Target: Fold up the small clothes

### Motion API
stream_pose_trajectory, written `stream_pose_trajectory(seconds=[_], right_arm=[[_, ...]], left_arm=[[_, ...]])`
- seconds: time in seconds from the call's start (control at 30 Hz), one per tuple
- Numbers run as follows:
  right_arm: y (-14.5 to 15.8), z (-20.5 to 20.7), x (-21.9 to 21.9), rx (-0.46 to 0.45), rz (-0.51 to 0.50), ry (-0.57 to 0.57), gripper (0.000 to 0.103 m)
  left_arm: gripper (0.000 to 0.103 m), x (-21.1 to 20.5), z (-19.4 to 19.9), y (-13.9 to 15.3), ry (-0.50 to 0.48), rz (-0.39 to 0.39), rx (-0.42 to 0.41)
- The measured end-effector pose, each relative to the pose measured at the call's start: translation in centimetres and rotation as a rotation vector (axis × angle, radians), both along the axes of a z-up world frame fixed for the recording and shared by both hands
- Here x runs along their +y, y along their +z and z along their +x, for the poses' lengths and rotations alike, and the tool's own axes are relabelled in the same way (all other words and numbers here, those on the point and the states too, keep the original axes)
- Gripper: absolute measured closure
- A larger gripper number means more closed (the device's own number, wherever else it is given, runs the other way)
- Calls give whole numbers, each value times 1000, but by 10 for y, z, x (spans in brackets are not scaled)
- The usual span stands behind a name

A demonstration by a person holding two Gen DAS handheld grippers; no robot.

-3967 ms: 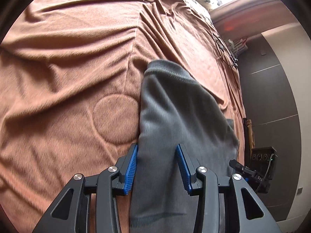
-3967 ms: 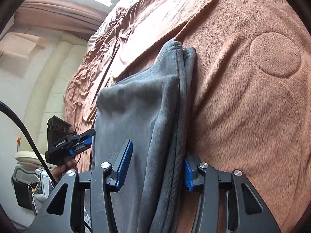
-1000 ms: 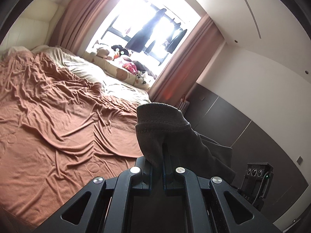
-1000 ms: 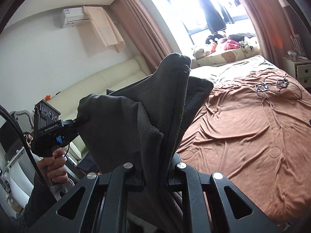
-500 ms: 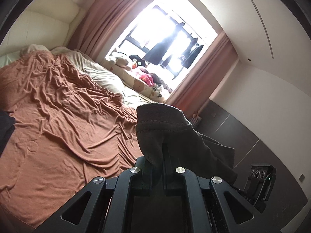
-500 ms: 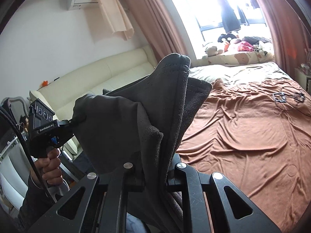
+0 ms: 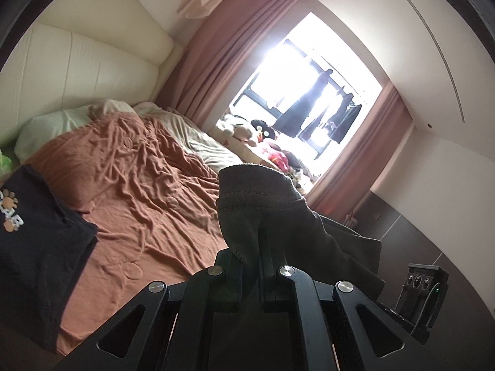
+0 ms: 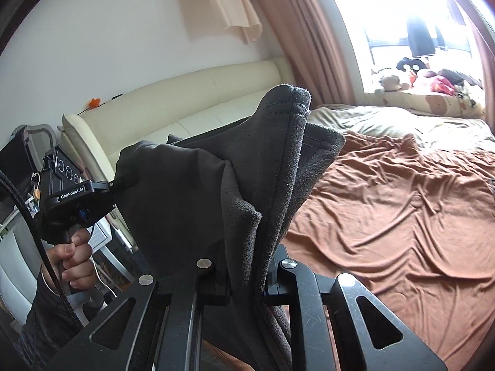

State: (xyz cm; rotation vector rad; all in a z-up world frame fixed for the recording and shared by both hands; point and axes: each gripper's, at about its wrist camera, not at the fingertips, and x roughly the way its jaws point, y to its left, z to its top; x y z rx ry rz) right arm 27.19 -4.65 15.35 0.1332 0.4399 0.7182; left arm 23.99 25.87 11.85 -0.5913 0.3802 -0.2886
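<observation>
Rumpled brown bedspread [image 7: 148,204] stretches ahead of my tools, a black printed garment [image 7: 37,247] off left. My left gripper [image 7: 258,247] and right gripper [image 8: 250,266] both clamp the grey garment [image 8: 198,204], lifted between them.

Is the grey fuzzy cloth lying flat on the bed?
No. The grey fleece garment hangs doubled in the air, pinched by the left gripper and right gripper.

1. Right gripper [image 8: 247,266]: matte black linkage arms, round silver screws behind the jaws.
2. Left gripper [image 8: 112,185]: black pistol-grip body, white "GenRobot.AI" lettering, braided black cable.
3. Dark sleeve [image 8: 43,321].
</observation>
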Motion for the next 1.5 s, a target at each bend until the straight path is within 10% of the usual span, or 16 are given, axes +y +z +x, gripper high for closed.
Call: stream_pose_trajectory(seconds=[0.93,1.5], right_arm=[[-11,30,199,-48,-40,156,93],[-36,51,267,34,-51,259,93]], left_arm=[[96,209,-80,21,371,79,-5],[97,275,-62,6,495,143,79]])
